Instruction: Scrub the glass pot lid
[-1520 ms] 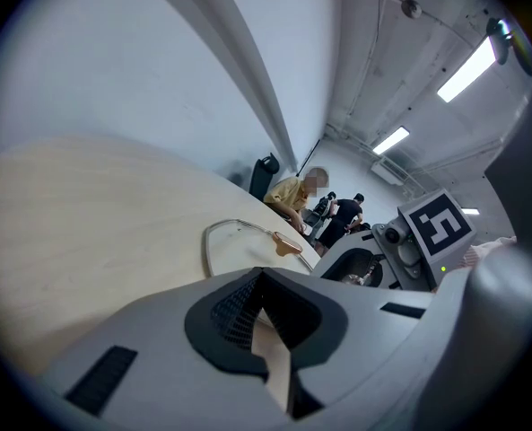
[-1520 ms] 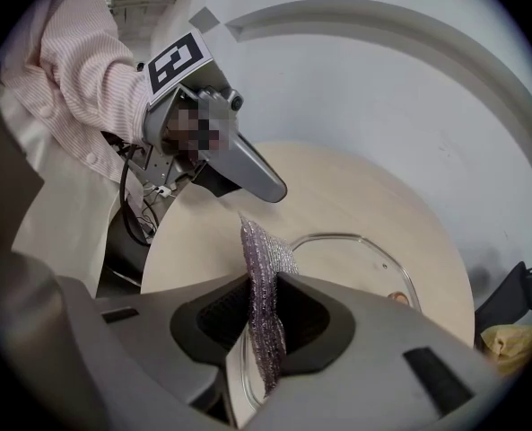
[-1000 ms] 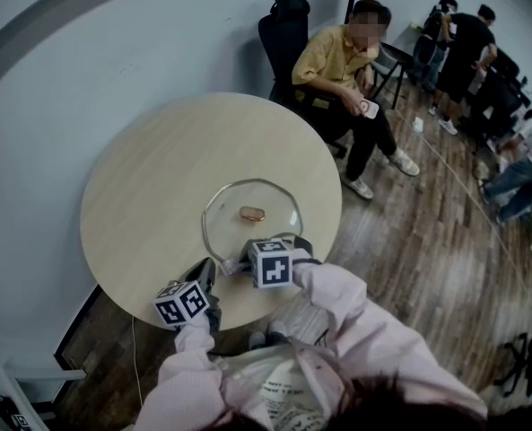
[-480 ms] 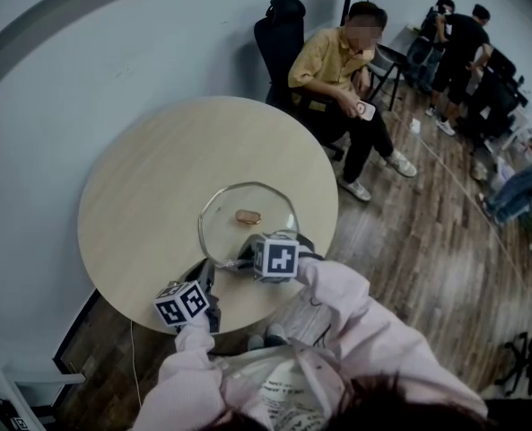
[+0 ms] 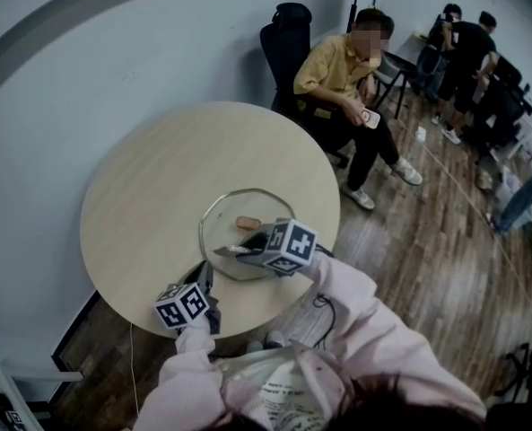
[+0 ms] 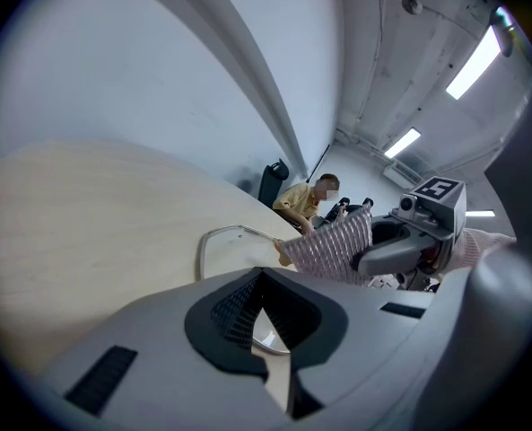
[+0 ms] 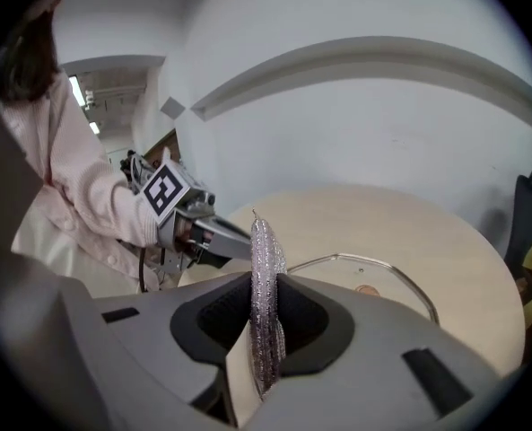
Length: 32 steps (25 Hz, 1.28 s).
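The glass pot lid (image 5: pixel 264 210) lies flat on the round wooden table (image 5: pixel 158 169), its brown knob (image 5: pixel 248 222) near the middle. My left gripper (image 5: pixel 208 273) sits at the lid's near-left rim (image 6: pixel 213 241), jaws shut on the edge. My right gripper (image 5: pixel 250 244) hovers over the near half of the lid, shut on a silver mesh scrub pad (image 5: pixel 233 250). In the right gripper view the pad (image 7: pixel 264 259) stands upright between the jaws, with the lid (image 7: pixel 373 263) beyond. The left gripper view shows the pad (image 6: pixel 333 251) over the lid.
A person in a yellow shirt (image 5: pixel 346 70) sits past the table's far right side beside a black office chair (image 5: pixel 283 25). More people (image 5: pixel 467 43) stand at the back right on the wooden floor. A pale wall curves behind the table.
My right gripper has lifted and swung rightward and farther over the lid with the pad. The left gripper has stayed at the rim.
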Tool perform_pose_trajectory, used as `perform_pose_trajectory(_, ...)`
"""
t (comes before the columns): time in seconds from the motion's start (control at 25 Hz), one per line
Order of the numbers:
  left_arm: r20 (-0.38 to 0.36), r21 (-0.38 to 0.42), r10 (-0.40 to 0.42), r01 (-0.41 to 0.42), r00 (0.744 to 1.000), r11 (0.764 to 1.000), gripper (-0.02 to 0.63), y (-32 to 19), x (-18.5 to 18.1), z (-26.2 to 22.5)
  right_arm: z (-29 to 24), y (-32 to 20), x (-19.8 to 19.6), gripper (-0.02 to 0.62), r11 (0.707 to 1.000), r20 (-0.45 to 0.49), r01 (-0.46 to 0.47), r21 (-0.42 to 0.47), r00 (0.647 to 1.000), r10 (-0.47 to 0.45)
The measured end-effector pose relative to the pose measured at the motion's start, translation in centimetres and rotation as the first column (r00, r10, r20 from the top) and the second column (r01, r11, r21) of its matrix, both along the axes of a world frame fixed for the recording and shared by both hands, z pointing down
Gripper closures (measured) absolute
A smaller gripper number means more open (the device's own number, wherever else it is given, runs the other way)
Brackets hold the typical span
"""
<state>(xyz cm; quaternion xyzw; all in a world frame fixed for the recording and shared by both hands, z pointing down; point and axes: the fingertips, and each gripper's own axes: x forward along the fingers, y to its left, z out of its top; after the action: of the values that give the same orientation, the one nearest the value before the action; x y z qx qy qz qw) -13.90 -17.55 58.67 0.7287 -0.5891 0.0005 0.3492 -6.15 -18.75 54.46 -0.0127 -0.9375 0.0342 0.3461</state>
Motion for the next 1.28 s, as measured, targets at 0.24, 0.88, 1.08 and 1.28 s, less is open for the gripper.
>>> perform_pose_trajectory(0.24, -0.002, 0.029, 0.005, -0.005, 1.000, 1.000, 0.607, -0.7, 1.5, -0.4, -3.3, -3.1, -0.3, 0.508, 0.993, 0.201, -0.109, -0.053, 0.973, 0.117)
perform_pose_trajectory(0.88, 0.005, 0.090, 0.034, -0.034, 0.999, 0.995, 0.607, -2.6, 4.3, -2.4, -5.3, -11.4, 1.4, 0.508, 0.927, 0.347, -0.375, -0.025, 0.866, 0.360)
perform_pose_trajectory(1.08, 0.005, 0.080, 0.049, -0.049, 0.999, 0.996, 0.607, -3.3, 4.3, -2.3, -4.9, -13.1, 1.6, 0.508, 0.908, 0.339, -0.420, -0.011, 0.852, 0.398)
perform_pose_trajectory(1.28, 0.006, 0.063, 0.071, -0.071, 0.997, 0.995, 0.607, -4.5, 4.6, -2.5, -3.5, -15.1, 2.1, 0.506, 0.893, 0.275, -0.447, 0.058, 0.867, 0.416)
